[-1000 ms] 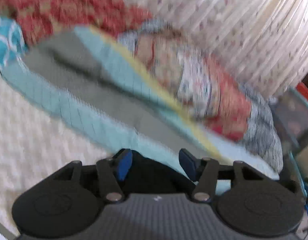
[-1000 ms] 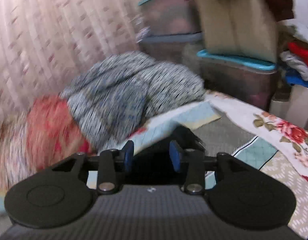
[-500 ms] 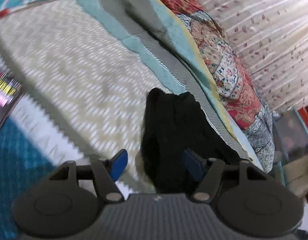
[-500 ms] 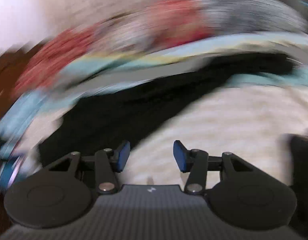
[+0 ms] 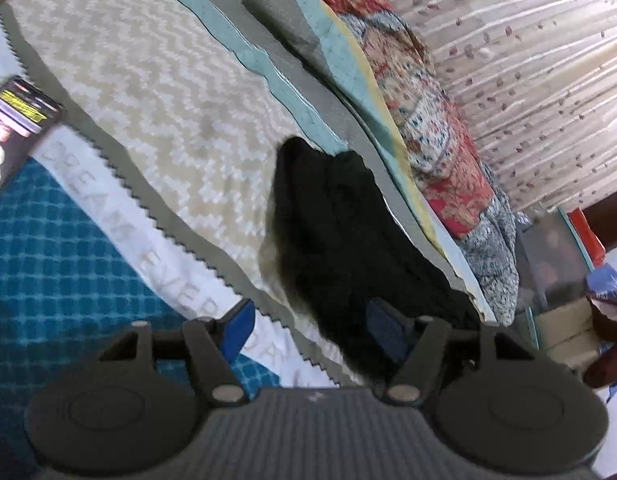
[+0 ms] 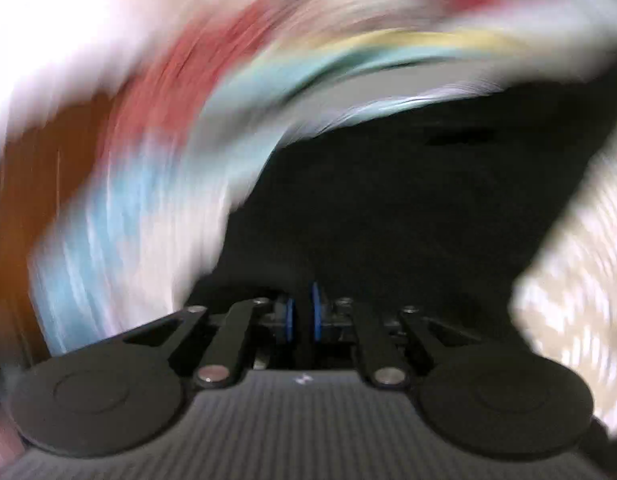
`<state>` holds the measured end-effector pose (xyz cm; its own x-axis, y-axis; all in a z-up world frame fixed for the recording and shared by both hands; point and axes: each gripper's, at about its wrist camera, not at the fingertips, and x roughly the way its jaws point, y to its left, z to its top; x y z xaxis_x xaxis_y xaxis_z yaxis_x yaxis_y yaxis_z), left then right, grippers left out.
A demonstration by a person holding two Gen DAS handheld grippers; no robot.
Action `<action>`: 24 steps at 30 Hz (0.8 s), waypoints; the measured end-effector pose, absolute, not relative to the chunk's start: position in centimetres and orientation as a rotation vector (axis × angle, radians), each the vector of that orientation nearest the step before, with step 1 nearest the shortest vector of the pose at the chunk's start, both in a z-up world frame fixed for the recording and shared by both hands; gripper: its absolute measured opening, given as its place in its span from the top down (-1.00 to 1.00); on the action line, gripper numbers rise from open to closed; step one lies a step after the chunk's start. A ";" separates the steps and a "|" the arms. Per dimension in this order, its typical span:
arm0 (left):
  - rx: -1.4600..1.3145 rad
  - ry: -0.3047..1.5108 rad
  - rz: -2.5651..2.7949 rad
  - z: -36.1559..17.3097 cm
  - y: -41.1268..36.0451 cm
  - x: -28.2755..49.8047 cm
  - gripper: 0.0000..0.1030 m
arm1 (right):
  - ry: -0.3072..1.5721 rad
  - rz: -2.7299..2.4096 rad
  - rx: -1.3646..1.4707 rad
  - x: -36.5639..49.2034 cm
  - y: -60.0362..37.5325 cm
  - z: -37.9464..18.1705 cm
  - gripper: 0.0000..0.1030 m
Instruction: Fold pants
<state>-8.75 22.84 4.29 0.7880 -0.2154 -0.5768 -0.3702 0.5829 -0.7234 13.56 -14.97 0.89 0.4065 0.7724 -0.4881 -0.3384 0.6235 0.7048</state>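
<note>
The black pants (image 5: 348,236) lie bunched on the bed's cream zigzag quilt (image 5: 148,80), running toward the teal and grey border. My left gripper (image 5: 308,328) is open just above their near end, its right blue pad (image 5: 382,330) over the black cloth and its left pad (image 5: 238,326) over the quilt. In the right wrist view the picture is heavily blurred. The black pants (image 6: 408,200) fill the middle there, and my right gripper (image 6: 302,316) has its blue pads nearly together, with dark cloth around them; whether cloth is pinched between them I cannot tell.
A phone (image 5: 16,120) lies at the quilt's left edge. A blue checked cloth (image 5: 48,260) covers the near left. A rolled patterned blanket (image 5: 440,152) lies along the far side against a curtain (image 5: 528,60). Storage boxes (image 5: 556,264) stand at right.
My left gripper has drawn back slightly from the pants, still open. My right gripper has swung fast onto the black pants and its fingers have closed from open to nearly together.
</note>
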 end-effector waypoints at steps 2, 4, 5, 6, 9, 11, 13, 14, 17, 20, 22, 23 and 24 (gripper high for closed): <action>-0.968 0.703 0.067 3.7 22.0 -7.3 -0.35 | 0.938 0.524 0.617 15.9 -17.3 -0.7 0.57; -0.956 0.729 0.042 3.2 20.8 -5.6 -0.42 | 0.997 0.436 0.539 16.5 -17.7 -1.9 0.38; -0.951 0.739 0.033 3.0 20.2 -4.9 -0.45 | 0.988 0.462 0.556 16.3 -18.1 -1.9 0.22; -0.949 0.749 0.020 2.7 19.6 -4.1 -0.50 | 0.965 0.486 0.577 15.7 -18.6 -1.5 0.02; -0.951 0.779 -0.017 2.0 17.9 -1.4 -0.54 | 0.881 0.535 0.539 13.6 -19.4 0.3 -0.03; -0.933 0.782 -0.015 1.9 17.2 0.4 -0.65 | 0.837 0.548 0.484 12.6 -19.5 0.6 -0.03; -0.913 0.779 0.007 2.1 16.8 2.0 -0.74 | 0.813 0.563 0.440 11.2 -20.3 0.5 -0.03; -0.908 0.776 0.007 2.2 16.7 2.9 -0.74 | 0.803 0.565 0.419 10.4 -20.8 0.5 -0.03; -0.900 0.792 0.018 2.1 16.5 5.9 -0.78 | 0.789 0.557 0.383 8.2 -22.0 -0.3 -0.03; -0.878 0.828 0.009 1.7 15.7 8.6 -0.01 | 0.802 0.529 0.385 5.6 -23.7 -1.1 -0.03; -0.855 0.887 -0.001 1.6 15.0 9.7 0.78 | 0.815 0.509 0.377 5.0 -24.1 -1.5 -0.03; -0.849 0.890 0.012 1.9 14.8 9.4 0.79 | 0.817 0.498 0.378 4.6 -24.4 -1.5 -0.03; -0.831 0.879 0.015 2.5 14.6 8.7 0.79 | 0.818 0.495 0.383 4.3 -24.7 -1.6 -0.03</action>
<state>8.75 14.63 2.46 0.6582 -0.3112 -0.6856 -0.3345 0.6949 -0.6365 4.33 -24.73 -1.61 0.5819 0.5557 -0.5938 -0.2689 0.8205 0.5044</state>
